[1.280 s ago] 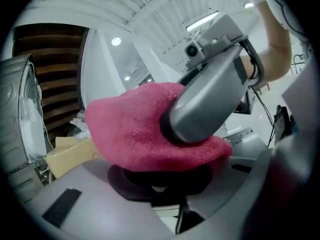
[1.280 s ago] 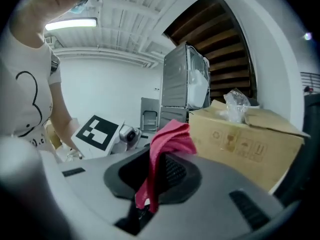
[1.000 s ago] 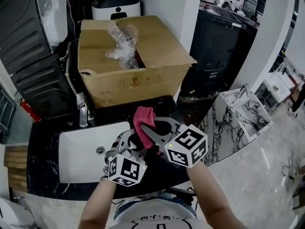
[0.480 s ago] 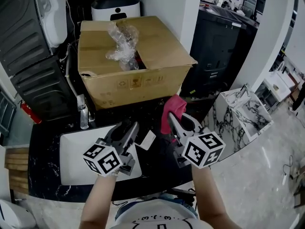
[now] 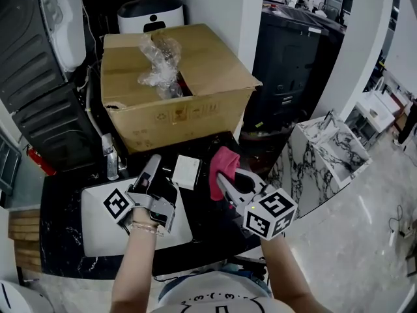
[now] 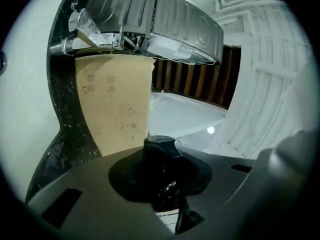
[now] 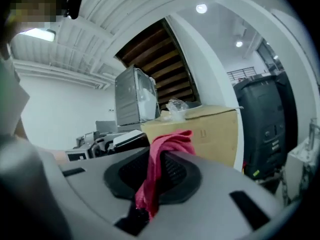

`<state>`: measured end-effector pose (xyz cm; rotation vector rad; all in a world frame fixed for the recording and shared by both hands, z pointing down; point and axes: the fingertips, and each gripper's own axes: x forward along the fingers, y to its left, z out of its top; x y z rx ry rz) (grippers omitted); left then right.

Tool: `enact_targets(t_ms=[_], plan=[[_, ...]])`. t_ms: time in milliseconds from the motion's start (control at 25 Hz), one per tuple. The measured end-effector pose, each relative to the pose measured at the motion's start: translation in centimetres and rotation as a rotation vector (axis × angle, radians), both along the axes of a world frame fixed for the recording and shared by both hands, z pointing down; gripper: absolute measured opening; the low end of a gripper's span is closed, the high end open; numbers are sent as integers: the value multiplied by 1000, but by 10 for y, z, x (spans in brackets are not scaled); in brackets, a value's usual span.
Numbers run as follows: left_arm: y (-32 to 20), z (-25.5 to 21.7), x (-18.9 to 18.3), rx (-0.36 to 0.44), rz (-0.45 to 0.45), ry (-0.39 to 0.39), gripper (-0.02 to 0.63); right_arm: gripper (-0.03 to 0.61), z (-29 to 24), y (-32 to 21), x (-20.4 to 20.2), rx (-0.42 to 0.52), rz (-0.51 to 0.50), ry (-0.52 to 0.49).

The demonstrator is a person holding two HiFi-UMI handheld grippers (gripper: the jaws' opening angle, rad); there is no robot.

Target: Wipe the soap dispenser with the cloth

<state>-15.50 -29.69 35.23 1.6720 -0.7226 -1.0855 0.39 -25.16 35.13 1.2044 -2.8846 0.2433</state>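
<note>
One cloth (image 5: 223, 162), one soap dispenser (image 6: 160, 146), one box (image 5: 176, 103)

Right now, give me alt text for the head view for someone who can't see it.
Seen from above, the right claw grips a pink cloth beside the left claw, which holds a dark soap dispenser by a white sink. A cardboard box stands behind.

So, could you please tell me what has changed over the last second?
The left hand-held gripper, shut on the dark dispenser, swung left from beside the cloth to over the sink, rolling as it went. The right hand-held gripper carried the cloth slightly right, so the two are now apart. Both grips and the cardboard box are unchanged.
</note>
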Motion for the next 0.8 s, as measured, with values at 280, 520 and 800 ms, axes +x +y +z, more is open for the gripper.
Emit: enact_targets(t_ms=[280, 520, 800], plan=[[2, 4, 1, -29, -15, -46, 100, 54, -9, 15, -38, 110, -152, 85], [1, 6, -7, -41, -49, -29, 100, 54, -8, 59, -58, 119, -373, 80], [7, 1, -8, -28, -42, 29, 101, 54, 13, 37, -34, 37, -231, 111]])
